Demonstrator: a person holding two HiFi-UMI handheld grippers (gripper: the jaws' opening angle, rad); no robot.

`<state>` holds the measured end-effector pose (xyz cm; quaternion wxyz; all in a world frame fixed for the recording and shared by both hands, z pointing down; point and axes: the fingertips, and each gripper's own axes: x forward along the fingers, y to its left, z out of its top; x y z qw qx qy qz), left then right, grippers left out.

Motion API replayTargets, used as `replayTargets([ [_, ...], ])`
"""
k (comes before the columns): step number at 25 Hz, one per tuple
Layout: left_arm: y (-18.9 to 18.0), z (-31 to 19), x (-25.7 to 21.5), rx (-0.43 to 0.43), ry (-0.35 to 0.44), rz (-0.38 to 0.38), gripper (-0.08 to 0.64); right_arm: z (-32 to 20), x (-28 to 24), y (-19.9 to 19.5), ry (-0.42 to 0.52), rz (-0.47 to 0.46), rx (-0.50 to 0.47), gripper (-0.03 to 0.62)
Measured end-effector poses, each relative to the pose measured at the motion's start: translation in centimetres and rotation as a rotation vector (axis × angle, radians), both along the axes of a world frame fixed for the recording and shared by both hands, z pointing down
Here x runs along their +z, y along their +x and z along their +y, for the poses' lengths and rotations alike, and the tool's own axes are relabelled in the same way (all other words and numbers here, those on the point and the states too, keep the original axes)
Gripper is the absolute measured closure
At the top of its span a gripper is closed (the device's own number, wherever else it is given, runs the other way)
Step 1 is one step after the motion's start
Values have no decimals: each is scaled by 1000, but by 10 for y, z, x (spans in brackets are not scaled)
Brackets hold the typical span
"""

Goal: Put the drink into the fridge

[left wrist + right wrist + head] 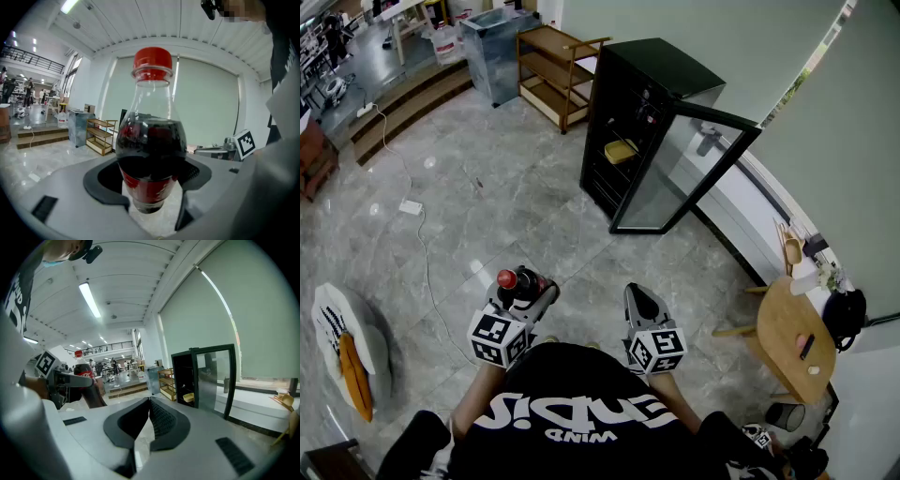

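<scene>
My left gripper (528,289) is shut on a cola bottle (517,281) with a red cap, held upright above the grey marble floor. In the left gripper view the bottle (151,154) fills the middle, and both dark pads (105,180) press on its red-labelled lower body. To its right, my right gripper (643,302) is shut with nothing in it; its pads meet in the right gripper view (149,405). Some way ahead stands the black fridge (642,112), its glass door (689,169) swung open to the right. The fridge (187,376) also shows in the right gripper view.
A yellow container (622,150) sits on a shelf inside the fridge. A wooden rack (558,70) and a metal cabinet (497,52) stand to the fridge's left. A round wooden table (792,328) is at the right. A white cable (422,244) crosses the floor at the left.
</scene>
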<state>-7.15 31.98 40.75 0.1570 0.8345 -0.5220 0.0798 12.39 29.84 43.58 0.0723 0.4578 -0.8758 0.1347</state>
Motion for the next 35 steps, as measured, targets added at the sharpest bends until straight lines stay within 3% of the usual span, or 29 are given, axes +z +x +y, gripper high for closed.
replayTargets([
  [6, -3, -9, -1, 7, 6, 1, 249, -9, 0, -4, 8, 6, 1, 568],
  [11, -14, -24, 1, 36, 12, -2, 249, -16, -4, -13, 19, -24, 35, 568],
  [22, -33, -57, 16, 116, -18, 4, 249, -32, 12, -37, 2, 10, 114, 567],
  [35, -38, -152, 29, 157, -15, 14, 249, -122, 28, -46, 7, 6, 142, 566],
])
